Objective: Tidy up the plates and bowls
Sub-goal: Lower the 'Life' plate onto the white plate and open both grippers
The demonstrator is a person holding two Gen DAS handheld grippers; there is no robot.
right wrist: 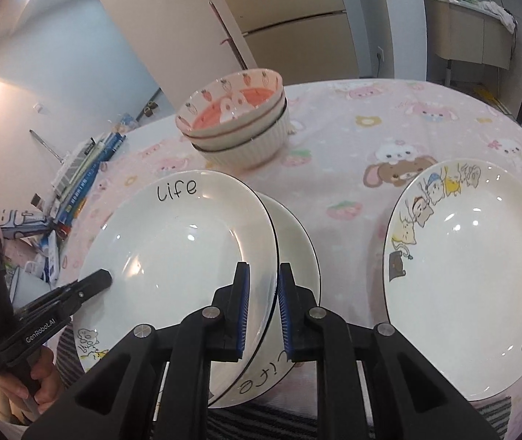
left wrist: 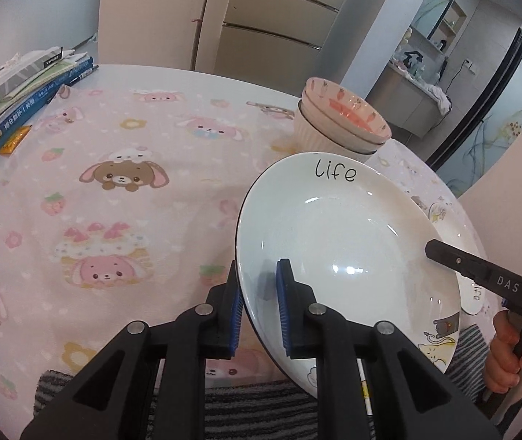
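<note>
Now, top plate (right wrist: 173,253): white, "Life" written on its far rim, tilted and held over a second plate (right wrist: 297,253) on the table (left wrist: 114,168).
Left claw (left wrist: 259,308): clenched on the top plate's left rim, one blue pad (left wrist: 285,304) inside the dish and one outside.
Right claw (right wrist: 264,311): grasping the same plate's right rim, one pad on each side of the edge.
Second plate: flat under the raised one, partly hidden, "Life" showing at its near edge.
Third plate (right wrist: 470,267): alone to the right, cartoon animals on its rim, apart from the pair.
Bowls (right wrist: 237,124): three nested in a stack beyond the plates, the top one pink inside.
Books (left wrist: 30,95): piled at the table's far left edge.
</note>
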